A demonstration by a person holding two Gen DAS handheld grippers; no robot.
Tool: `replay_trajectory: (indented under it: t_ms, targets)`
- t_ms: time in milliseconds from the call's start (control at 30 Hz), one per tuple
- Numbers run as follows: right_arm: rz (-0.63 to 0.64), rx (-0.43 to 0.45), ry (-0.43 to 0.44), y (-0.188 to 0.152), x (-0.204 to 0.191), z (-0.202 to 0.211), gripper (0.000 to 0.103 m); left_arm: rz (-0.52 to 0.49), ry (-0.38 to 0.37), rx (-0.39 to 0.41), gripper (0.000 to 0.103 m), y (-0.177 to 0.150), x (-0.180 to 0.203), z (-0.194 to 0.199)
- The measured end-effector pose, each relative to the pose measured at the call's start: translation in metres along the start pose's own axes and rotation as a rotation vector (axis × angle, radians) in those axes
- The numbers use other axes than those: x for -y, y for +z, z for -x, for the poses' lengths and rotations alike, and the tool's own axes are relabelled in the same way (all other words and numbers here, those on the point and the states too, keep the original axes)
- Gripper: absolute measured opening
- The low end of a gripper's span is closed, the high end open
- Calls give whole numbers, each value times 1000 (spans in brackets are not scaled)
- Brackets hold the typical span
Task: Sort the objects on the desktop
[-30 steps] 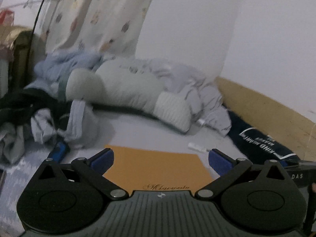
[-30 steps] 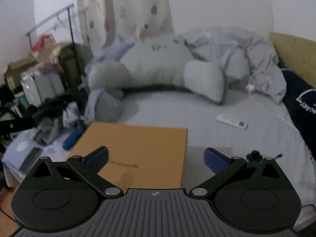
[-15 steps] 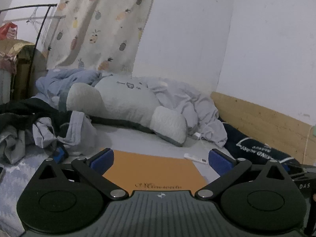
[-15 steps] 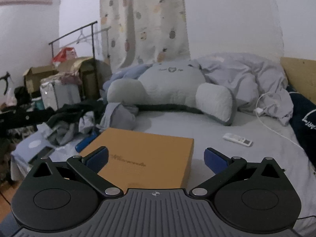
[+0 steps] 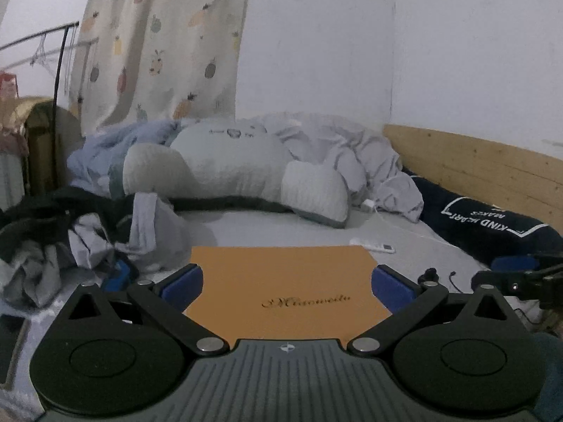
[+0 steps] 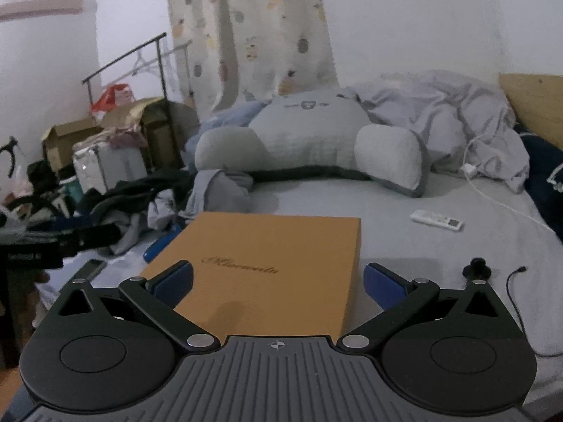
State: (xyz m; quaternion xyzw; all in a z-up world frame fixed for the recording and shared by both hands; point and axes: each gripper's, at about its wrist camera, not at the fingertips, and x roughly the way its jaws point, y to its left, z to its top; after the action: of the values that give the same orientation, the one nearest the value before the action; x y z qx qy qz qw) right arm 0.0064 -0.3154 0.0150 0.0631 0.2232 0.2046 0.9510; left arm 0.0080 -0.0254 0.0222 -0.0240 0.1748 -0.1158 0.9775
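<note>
A flat orange box (image 5: 285,281) (image 6: 267,256) with cursive lettering lies on the grey bed sheet near the front edge. My left gripper (image 5: 286,281) hovers over its near end, open, blue pads spread to both sides and holding nothing. My right gripper (image 6: 278,281) is also open above the box's right part, its right pad past the box edge. A white remote (image 5: 373,245) (image 6: 436,220) lies on the sheet beyond the box. A small black stand (image 6: 475,270) with a thin cable sits at the right. A blue object (image 6: 162,244) lies left of the box.
A big grey plush cushion (image 6: 309,140) and crumpled bedding (image 6: 440,116) fill the back of the bed. Clothes (image 5: 70,232) pile at the left. A dark pillow (image 5: 492,221) lies along the wooden headboard (image 5: 485,172). A phone (image 6: 89,269) rests at the left edge. Boxes and a clothes rack stand beyond.
Both views have swung and tilted up then settled lower again, so the box looks closer and larger under each gripper. Both grippers stay open. No object on the bed has moved.
</note>
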Motion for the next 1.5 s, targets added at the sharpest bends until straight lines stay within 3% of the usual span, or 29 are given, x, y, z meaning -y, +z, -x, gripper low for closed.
replay_trajectory:
  t_ms: [367,733,1000,1500]
  targets:
    - [-3,-36,-10,-9,-6,-5,103,44,31,-24,103,-3,2,0]
    - [-22,-38,-22,-8,0,-7,103,-30,77,-68,103,-12,10,-9]
    - [-29,-36,-28,-8,4,-8,103,0,30,-69,103,-12,6,-10]
    - [-38,-31,-40,-8,1,-11,103,27,66,-95,103,-11,0,-16]
